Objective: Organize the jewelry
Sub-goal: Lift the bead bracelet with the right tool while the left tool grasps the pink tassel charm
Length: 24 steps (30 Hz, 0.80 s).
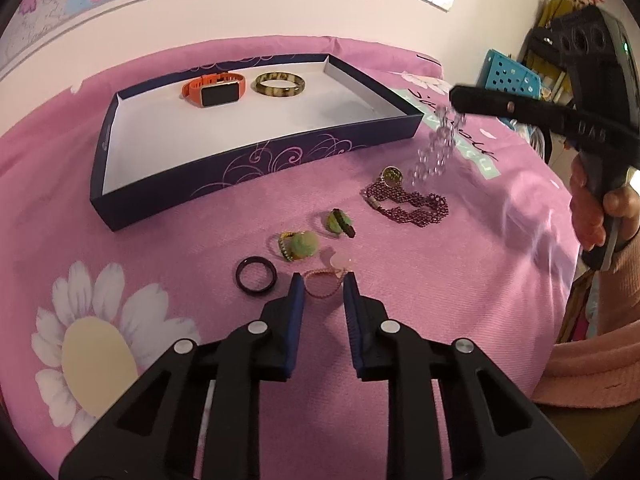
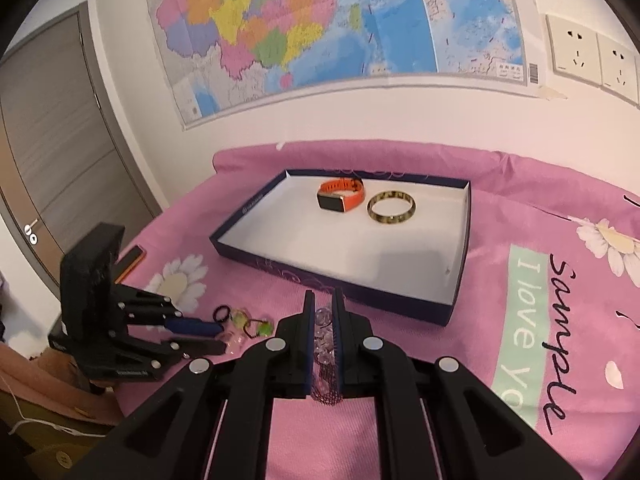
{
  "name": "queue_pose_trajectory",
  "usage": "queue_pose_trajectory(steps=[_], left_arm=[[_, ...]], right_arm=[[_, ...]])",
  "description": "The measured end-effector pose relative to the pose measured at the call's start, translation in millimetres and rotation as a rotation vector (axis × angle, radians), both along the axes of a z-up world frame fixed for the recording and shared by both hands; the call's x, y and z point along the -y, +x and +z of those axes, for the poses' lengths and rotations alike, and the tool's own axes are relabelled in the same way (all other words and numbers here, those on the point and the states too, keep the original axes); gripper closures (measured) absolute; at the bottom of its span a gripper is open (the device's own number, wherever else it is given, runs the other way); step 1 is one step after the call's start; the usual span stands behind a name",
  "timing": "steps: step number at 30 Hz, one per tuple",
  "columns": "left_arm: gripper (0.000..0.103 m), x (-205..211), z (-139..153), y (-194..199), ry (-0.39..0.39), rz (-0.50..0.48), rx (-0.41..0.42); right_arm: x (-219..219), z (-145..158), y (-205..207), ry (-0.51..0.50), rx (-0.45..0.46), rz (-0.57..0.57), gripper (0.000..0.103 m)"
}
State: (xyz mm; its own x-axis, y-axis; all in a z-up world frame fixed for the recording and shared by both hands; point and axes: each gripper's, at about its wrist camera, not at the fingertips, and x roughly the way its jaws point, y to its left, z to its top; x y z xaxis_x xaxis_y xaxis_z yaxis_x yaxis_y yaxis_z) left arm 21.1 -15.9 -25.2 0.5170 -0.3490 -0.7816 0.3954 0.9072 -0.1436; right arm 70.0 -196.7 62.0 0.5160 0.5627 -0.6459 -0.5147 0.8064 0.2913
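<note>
Both views were evenly and fairly brightly lit by soft indoor light with a warm pink cast from the bedspread (image 1: pixel 200 248). Shadows were faint: a soft grey patch lay on the white floor of the box (image 2: pixel 456 240) toward 3 o'clock. The fisheye lenses bent straight lines strongly, and a black vignette closed every corner. In the left wrist view the clear bead bracelet (image 1: pixel 436 148) was smeared by motion blur at 2 o'clock, while things lying on the cloth stayed sharp. Small glints shone on the fingers' metal rivets (image 1: pixel 258 326).
</note>
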Motion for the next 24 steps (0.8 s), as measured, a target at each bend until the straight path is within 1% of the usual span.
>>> queue_pose_trajectory(steps=[2,7,9,13,15,16,17,21,24], left_arm=[[0.083,3,0,-1,0.016,-0.008,0.006],[0.082,4,0,-1,0.019,-0.019,0.01],[0.084,4,1,-2,0.022,-0.012,0.014],[0.085,1,2,-1,0.003,-0.001,0.009],[0.085,-1,6,-2,-0.022,0.0,0.009],[0.09,-2,8,-3,-0.029,0.0,0.015],[0.101,-2,10,-3,-0.03,0.002,0.02],[0.101,-7,21,-2,-0.068,0.005,0.041],[0.1,-9,24,-3,-0.071,0.003,0.052]], right_arm=[[0,3,0,0.003,0.008,-0.003,0.096],[-1,2,2,0.019,0.003,-0.009,0.096],[-1,2,3,0.025,0.0,-0.013,0.096],[-1,5,1,0.037,0.009,-0.014,0.096],[-1,8,2,0.043,0.019,-0.017,0.096],[0,9,2,0.046,0.021,-0.018,0.096],[0,11,2,0.05,0.024,-0.019,0.096],[-1,14,5,0.057,0.033,-0.021,0.096],[-2,14,5,0.058,0.035,-0.018,0.096]])
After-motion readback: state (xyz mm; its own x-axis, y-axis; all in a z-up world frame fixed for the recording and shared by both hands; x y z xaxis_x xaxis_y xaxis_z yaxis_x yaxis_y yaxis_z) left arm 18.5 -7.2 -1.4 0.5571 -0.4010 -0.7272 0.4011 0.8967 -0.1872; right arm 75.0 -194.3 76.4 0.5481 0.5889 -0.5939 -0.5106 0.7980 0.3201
